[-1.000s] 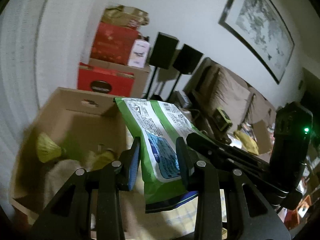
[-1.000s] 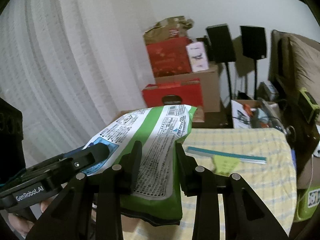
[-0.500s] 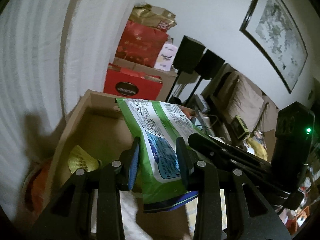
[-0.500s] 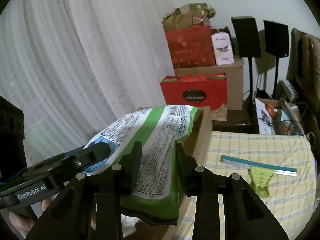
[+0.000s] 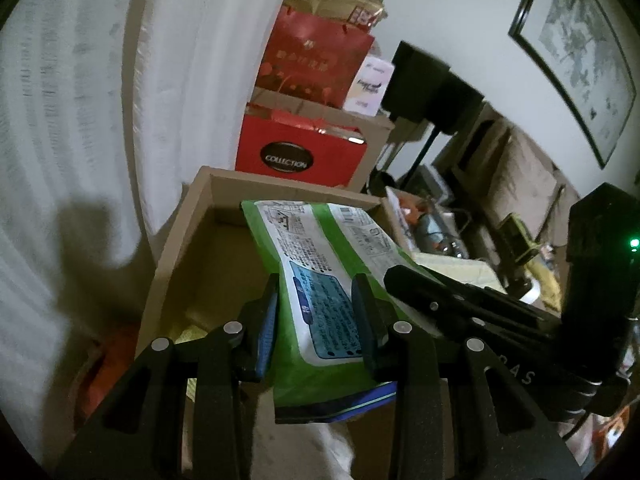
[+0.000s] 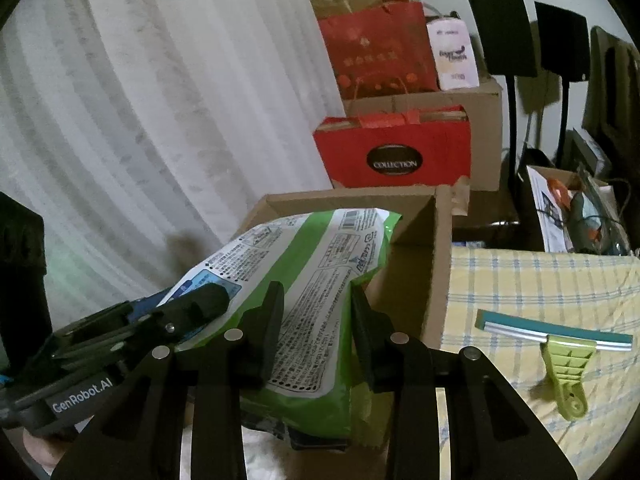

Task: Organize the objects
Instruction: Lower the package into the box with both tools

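Over the open cardboard box [image 5: 188, 240], both my grippers pinch the same green packet [image 5: 320, 264]: my left gripper [image 5: 316, 312] clamps one end, my right gripper [image 6: 316, 312] the other, pads pressed into the plastic. From the left camera I look down into the box, something yellow on its floor, and a framed picture [image 5: 580, 52] hangs on the wall. Only the right camera shows the yellow checked cloth [image 6: 540, 280] beside the box, where a green-handled squeegee [image 6: 560, 344] lies, and the white curtain [image 6: 140, 100].
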